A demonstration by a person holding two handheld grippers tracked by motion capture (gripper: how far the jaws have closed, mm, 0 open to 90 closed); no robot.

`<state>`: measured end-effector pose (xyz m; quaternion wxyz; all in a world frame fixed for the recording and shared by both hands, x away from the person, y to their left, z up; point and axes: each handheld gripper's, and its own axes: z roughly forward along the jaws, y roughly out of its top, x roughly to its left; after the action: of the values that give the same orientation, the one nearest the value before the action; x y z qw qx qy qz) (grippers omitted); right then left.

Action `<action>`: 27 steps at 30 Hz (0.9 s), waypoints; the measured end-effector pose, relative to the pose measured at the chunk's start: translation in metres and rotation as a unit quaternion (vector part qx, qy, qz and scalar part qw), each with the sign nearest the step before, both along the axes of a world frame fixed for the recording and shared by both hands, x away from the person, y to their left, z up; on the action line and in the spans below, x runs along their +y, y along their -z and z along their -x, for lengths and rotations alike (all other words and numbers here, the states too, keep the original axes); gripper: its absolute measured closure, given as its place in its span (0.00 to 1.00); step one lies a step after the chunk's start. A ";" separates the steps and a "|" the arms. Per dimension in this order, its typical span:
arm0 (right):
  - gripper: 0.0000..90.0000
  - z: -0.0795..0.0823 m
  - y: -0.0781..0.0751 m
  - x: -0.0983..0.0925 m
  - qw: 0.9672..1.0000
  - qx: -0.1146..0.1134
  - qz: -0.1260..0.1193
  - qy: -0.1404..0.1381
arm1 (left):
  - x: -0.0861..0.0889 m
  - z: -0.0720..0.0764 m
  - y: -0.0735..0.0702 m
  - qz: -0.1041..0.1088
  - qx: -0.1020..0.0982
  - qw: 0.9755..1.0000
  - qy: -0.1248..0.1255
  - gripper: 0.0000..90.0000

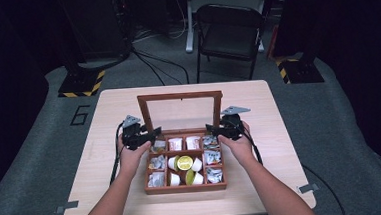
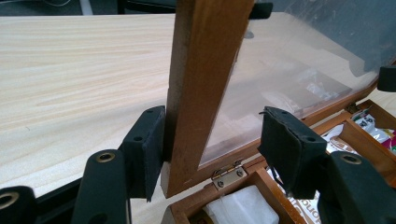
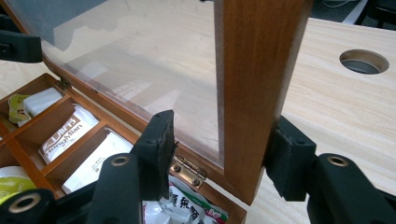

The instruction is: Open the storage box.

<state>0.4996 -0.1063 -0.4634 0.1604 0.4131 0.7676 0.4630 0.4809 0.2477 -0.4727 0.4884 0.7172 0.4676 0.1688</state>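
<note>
My left gripper and right gripper bracket the lid of the wooden box, at 9 and 3 o'clock. Each straddles one side rail low down, near the hinges, so the frame turns evenly. On either rail only the outer pad touches wood; the inner pad stands off the glass, so neither has clamped. The lid stands near upright at the box's 12 o'clock edge, long axis running 9 to 3, pane facing me. Beyond, a chair.
</note>
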 end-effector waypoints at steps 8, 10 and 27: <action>0.54 -0.003 0.000 0.001 1.000 -0.001 0.009 0.003 | 0.000 -0.003 0.002 0.006 0.002 1.000 -0.005 0.46; 0.54 -0.003 0.001 0.002 1.000 -0.002 0.008 0.008 | 0.000 -0.004 0.002 0.005 0.000 1.000 -0.005 0.46; 0.52 -0.010 0.004 0.004 1.000 0.006 -0.005 0.025 | -0.004 -0.012 0.002 0.000 0.020 0.999 -0.025 0.51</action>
<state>0.5097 -0.1021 -0.4676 0.1651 0.4357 0.7556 0.4604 0.4933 0.2440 -0.4748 0.4744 0.7084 0.4951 0.1672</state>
